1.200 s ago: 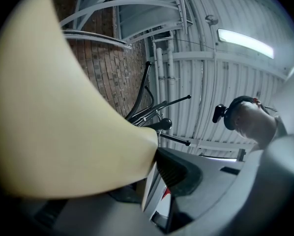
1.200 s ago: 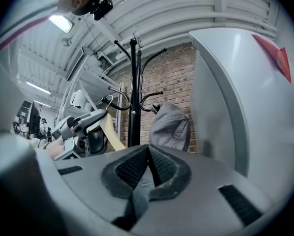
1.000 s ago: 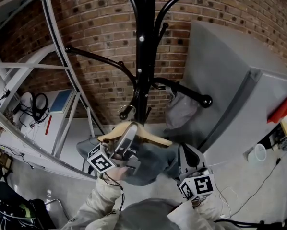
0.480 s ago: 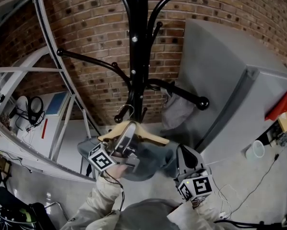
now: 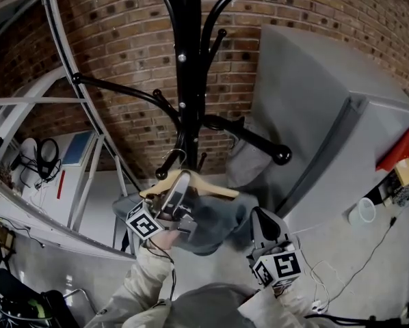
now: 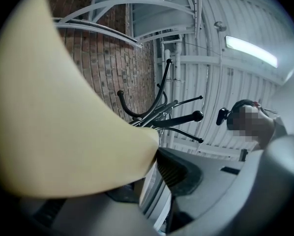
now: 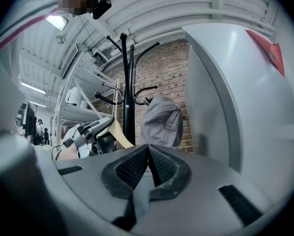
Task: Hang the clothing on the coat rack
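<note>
The black coat rack (image 5: pixel 184 80) stands before the brick wall, and its hooks (image 6: pixel 159 117) show in the left gripper view. My left gripper (image 5: pixel 179 185) is shut on a pale wooden hanger (image 5: pixel 208 188), whose metal hook sits close to a low rack arm. The hanger (image 6: pixel 63 122) fills the left of the left gripper view, pressed against my gripper (image 6: pixel 153 157). A grey-blue garment (image 5: pixel 211 224) droops from the hanger. My right gripper (image 5: pixel 260 217) is shut on the garment's edge, and thin grey fabric (image 7: pixel 137 200) shows between the pads of this gripper (image 7: pixel 148 149).
A grey cloth item (image 5: pixel 249 157) hangs on the rack's right arm (image 5: pixel 259 142) and also appears as a grey cloth (image 7: pixel 161 122) beside the pole. A large grey cabinet (image 5: pixel 327 128) stands at the right. White shelving rails (image 5: pixel 68 101) curve along the left.
The left gripper and hanger have edged a little closer to the rack's pole and lower hooks. The right gripper holds its place on the garment.
</note>
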Demonstrator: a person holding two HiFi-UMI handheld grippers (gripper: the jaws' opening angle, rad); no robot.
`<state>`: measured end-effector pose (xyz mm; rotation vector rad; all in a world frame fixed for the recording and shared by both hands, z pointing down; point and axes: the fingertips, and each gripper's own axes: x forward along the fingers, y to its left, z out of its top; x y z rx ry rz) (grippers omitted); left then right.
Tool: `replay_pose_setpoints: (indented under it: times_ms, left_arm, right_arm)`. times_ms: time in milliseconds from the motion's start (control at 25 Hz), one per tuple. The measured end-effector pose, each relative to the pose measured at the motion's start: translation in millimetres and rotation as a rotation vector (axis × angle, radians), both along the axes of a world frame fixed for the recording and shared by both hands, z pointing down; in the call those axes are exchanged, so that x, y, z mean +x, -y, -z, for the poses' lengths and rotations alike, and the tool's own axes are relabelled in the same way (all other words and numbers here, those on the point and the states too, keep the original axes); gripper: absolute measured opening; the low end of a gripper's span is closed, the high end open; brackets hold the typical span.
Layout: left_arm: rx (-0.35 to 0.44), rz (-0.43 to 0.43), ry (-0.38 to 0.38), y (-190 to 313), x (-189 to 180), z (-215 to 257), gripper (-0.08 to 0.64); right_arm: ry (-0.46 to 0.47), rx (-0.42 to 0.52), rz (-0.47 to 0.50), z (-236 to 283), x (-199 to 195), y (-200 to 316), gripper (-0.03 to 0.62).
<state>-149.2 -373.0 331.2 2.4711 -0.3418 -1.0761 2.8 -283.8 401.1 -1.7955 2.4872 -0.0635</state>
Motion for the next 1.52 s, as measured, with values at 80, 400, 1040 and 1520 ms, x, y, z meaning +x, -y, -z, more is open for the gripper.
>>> replay_pose_setpoints:
  times_ms: [80,400,1040,1520]
  left_arm:
    - [0.000,-0.001,0.000,1.9,0.7,-1.1,0.107]
    - [-0.039,-0.030,-0.050,4.6,-0.9,-11.2,0.153]
    - [-0.092,0.151,0.247,-48.4,15.2,-67.0,0.043]
    - [-0.009,0.196,0.486,-169.0,-15.3,-87.3,0.023]
  right_arm:
    - [0.004,0.001,0.005,-0.7,0.1,-0.9,0.025]
    - [0.014,-0.004,0.014,-2.6,4.8,-5.3,0.025]
    - [0.048,-0.032,0.153,-17.0,0.6,-31.2,0.025]
    - [0.050,-0.038,0.218,-21.0,-81.2,-105.5,0.024]
